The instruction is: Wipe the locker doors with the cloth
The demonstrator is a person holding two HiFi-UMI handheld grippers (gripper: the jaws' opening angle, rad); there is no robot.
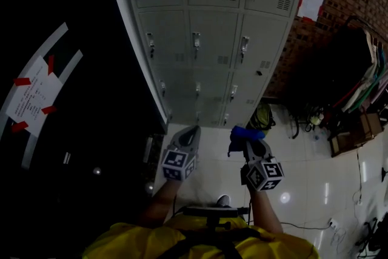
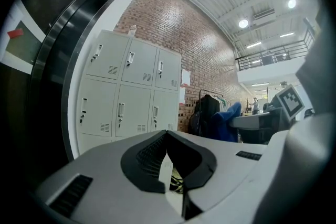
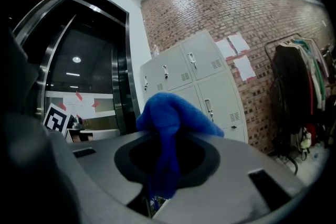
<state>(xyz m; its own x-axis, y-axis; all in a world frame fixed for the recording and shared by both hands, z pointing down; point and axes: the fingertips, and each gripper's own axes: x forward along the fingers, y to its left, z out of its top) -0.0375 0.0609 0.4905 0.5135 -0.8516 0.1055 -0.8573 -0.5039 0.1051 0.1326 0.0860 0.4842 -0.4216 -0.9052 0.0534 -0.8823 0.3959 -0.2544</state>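
The lockers (image 1: 212, 27) are set against the brick wall (image 1: 345, 9), and sheets of paper (image 1: 312, 2) are fixed to that wall just to their right. Further right, a clothes rack (image 1: 364, 79) is placed. Before the lockers, the left hand-held gripper (image 1: 191, 130) and right hand-held gripper (image 1: 245, 141) are held side by side, apart from the doors. The cloth (image 1: 242, 132) is clamped between the right one's jaws.

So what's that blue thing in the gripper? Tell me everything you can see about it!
It's a bright blue cloth, soft and fuzzy-looking, like a little towel. The right gripper has its jaws shut on the middle of it, so it's all scrunched up: one lump puffs out above the jaws and a strip runs down between them. It's held in the air in front of the grey lockers, well away from their doors. Only the gripper touches it.
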